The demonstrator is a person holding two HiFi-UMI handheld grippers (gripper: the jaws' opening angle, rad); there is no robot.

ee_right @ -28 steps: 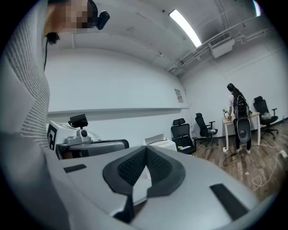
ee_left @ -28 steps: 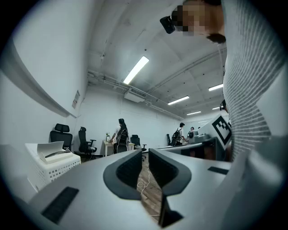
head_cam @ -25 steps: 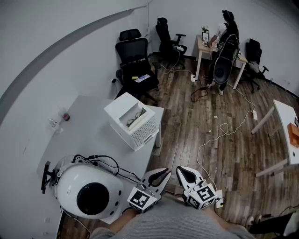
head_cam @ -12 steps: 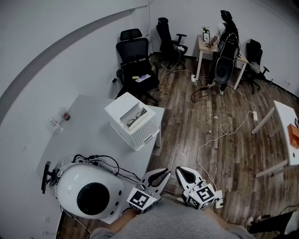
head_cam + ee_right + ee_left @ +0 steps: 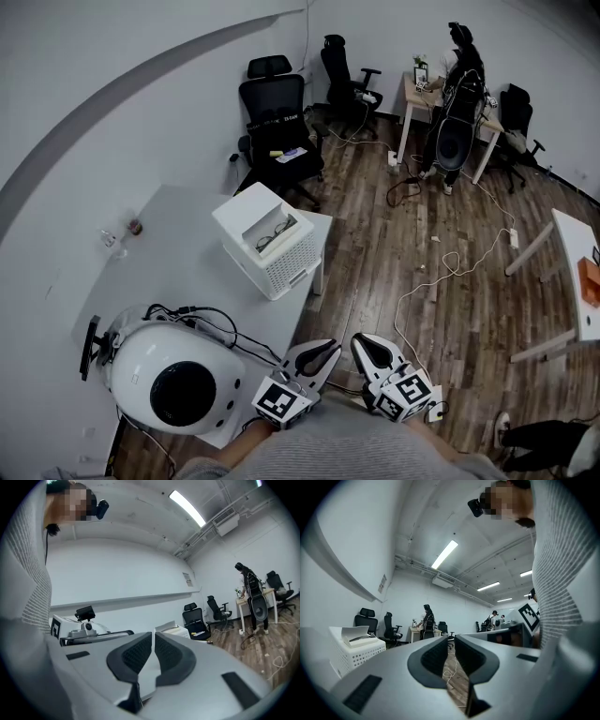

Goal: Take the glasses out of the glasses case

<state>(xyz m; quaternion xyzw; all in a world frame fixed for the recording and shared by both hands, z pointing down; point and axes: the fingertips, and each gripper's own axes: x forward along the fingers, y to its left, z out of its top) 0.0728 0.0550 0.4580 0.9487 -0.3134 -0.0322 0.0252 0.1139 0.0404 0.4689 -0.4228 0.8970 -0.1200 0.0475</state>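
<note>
A pair of dark-framed glasses (image 5: 272, 234) lies in an open white case on top of a white perforated box (image 5: 286, 267) at the table's far right corner. In the left gripper view the box (image 5: 352, 652) stands far off at the left, with the open case (image 5: 358, 633) on top. My left gripper (image 5: 328, 350) and right gripper (image 5: 360, 344) hang side by side close to my body, beyond the table's near edge and far from the case. Both are shut with nothing between the jaws, as the left gripper (image 5: 451, 645) and right gripper (image 5: 153, 642) show in their own views.
A white domed device (image 5: 178, 389) with black cables sits on the grey table (image 5: 178, 272) near me. Small items (image 5: 134, 226) stand by the wall. Black office chairs (image 5: 281, 122) are behind the table. A person (image 5: 455, 84) stands at a far desk. Cables (image 5: 441, 272) trail over the wooden floor.
Only the head view has shifted slightly. Both grippers and the glasses stay where they were.
</note>
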